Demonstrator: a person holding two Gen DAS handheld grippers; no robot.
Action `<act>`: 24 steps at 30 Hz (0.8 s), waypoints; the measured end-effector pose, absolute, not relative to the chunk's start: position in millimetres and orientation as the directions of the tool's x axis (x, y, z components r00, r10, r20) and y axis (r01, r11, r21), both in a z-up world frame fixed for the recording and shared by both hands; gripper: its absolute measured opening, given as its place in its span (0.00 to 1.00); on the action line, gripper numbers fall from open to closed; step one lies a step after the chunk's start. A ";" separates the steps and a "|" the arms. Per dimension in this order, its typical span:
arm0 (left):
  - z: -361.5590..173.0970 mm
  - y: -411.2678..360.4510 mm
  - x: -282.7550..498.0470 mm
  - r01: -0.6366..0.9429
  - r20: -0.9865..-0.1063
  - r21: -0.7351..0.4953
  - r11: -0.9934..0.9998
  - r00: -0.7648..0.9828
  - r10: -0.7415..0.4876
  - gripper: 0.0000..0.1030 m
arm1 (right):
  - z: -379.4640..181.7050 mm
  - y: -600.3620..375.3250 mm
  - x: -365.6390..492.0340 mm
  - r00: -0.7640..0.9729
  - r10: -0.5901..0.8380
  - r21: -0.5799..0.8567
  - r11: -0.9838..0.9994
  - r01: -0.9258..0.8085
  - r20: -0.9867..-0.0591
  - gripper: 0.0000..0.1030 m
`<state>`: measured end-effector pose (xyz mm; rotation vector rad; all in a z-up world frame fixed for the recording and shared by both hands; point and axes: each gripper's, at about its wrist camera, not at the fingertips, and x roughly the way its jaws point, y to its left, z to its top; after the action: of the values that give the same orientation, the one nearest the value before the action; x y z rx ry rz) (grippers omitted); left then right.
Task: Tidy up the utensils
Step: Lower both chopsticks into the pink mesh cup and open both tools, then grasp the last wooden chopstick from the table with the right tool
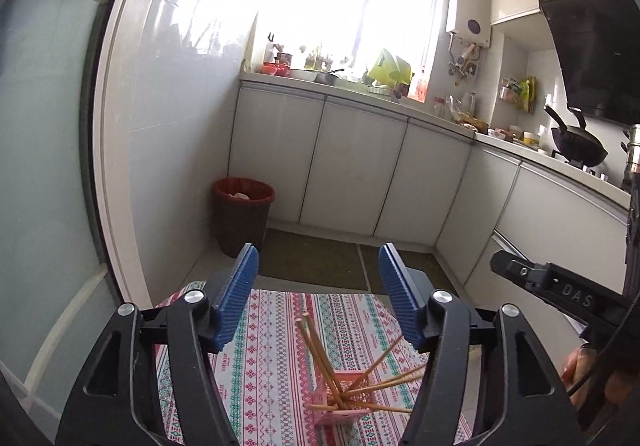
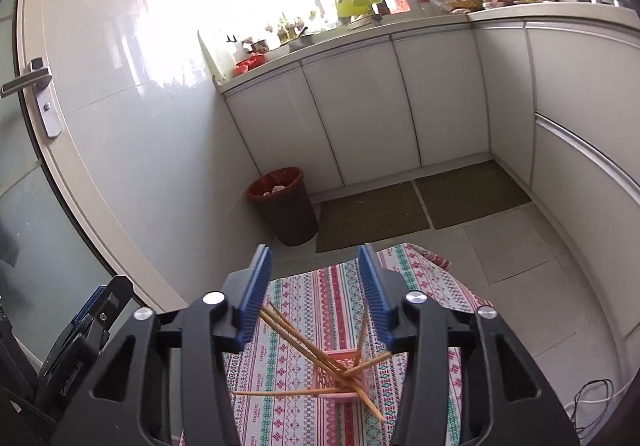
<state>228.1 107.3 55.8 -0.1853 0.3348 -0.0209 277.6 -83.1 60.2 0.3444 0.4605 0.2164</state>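
Left tool [image 1: 318, 266] & right tool [image 2: 316, 266]: both released, nothing btwn pads. Below them, pink basket [image 2: 344, 374] w/ chopsticks [image 2: 298, 338] splayed out, on patterned desk [image 2: 288, 418].

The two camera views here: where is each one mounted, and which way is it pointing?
Left wrist view: rides on the left gripper, looking forward and down past its open blue fingers at the pink basket of chopsticks; the right gripper and a hand show at its right edge.
Right wrist view: rides on the right gripper, open too, facing the same way; the left gripper shows at its lower left.
Shared: the patterned tablecloth, basket, chopsticks, red bin, white cabinets.
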 end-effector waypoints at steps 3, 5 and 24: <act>57.1 100.2 223.1 0.003 -0.326 -0.166 0.986 0.944 -0.058 0.68 | 59.4 -94.0 264.5 0.879 0.275 0.386 0.915 -0.115 -0.390 0.64; 55.5 92.4 218.4 0.014 -0.336 -0.141 0.990 0.940 -0.061 0.71 | 57.4 -102.7 252.9 0.884 0.270 0.396 0.912 -0.107 -0.382 0.72; 22.0 97.6 180.4 -0.009 -0.436 -0.187 0.982 0.897 -0.075 0.79 | -124.9 -163.8 266.2 0.464 0.324 0.241 0.943 -0.228 -0.824 0.87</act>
<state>180.4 97.6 22.0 -0.1874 0.4582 -0.0341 266.2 -163.8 -124.9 0.1017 1.0340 0.3397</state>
